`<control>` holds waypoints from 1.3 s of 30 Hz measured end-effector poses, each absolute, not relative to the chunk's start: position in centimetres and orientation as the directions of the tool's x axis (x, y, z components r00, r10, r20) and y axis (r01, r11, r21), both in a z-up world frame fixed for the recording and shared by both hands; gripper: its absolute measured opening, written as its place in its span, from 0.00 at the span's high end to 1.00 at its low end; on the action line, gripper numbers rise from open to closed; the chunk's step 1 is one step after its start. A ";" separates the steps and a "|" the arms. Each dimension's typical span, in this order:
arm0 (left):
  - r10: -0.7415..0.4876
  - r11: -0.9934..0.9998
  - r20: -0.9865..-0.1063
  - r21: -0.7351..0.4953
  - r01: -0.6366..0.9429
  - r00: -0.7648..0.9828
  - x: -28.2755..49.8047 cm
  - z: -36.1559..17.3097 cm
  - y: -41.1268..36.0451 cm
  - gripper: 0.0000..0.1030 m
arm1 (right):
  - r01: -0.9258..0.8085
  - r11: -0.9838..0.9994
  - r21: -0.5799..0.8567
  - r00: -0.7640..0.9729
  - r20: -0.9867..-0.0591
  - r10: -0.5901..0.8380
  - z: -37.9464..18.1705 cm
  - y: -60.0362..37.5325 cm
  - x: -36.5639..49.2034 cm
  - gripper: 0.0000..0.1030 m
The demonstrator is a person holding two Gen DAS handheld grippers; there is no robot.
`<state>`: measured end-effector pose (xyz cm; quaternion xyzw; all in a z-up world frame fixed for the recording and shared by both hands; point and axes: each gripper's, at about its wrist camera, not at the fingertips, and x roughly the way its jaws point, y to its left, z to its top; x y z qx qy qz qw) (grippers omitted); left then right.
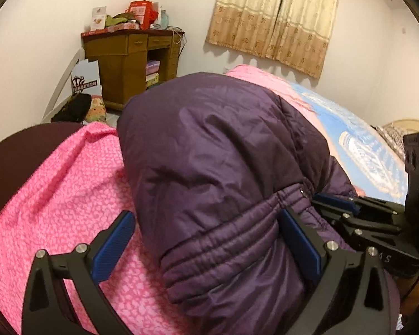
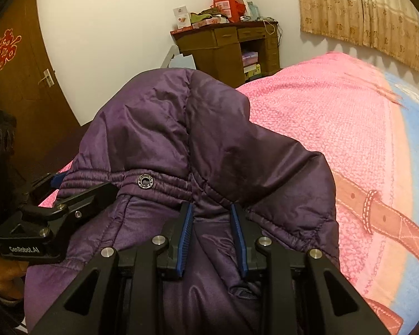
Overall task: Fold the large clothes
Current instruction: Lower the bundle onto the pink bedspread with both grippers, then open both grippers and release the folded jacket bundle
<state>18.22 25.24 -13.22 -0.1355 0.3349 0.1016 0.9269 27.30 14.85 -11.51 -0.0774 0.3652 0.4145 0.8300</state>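
My right gripper (image 2: 212, 237) has its jaws narrowed onto a pinch of the purple quilted puffer jacket (image 2: 181, 139), just below the gathered, elasticated band. My left gripper (image 1: 206, 243) stands with jaws wide apart, straddling the ribbed band at the jacket's edge; one blue pad (image 1: 299, 240) touches the fabric, the other lies clear over the pink patterned bedspread (image 1: 69, 189). The jacket sits bunched and mounded on the bed, directly ahead of both grippers. I judge the shell slick and the fill soft and springy, so it will slide and puff back open. The stitched band or a seam offers the firmest hold. A brown wooden desk (image 1: 131, 55) stands beyond, by the wall.
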 end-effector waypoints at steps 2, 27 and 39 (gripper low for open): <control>0.122 0.943 -0.649 -0.161 -0.292 0.751 17.4 -12.3 24.9 0.00 | -0.747 0.640 0.178 0.388 -0.665 0.638 -10.9 15.1 27.5 0.72; 0.196 0.972 -0.554 0.003 -0.234 0.809 11.3 -5.4 20.3 0.00 | -0.724 0.663 0.193 0.495 -0.525 0.693 -4.7 11.8 20.0 0.43; 0.154 0.983 -0.487 -0.013 -0.184 0.859 9.6 -2.9 18.0 0.00 | -0.655 0.742 0.140 0.635 -0.430 0.642 -0.6 7.6 15.4 0.27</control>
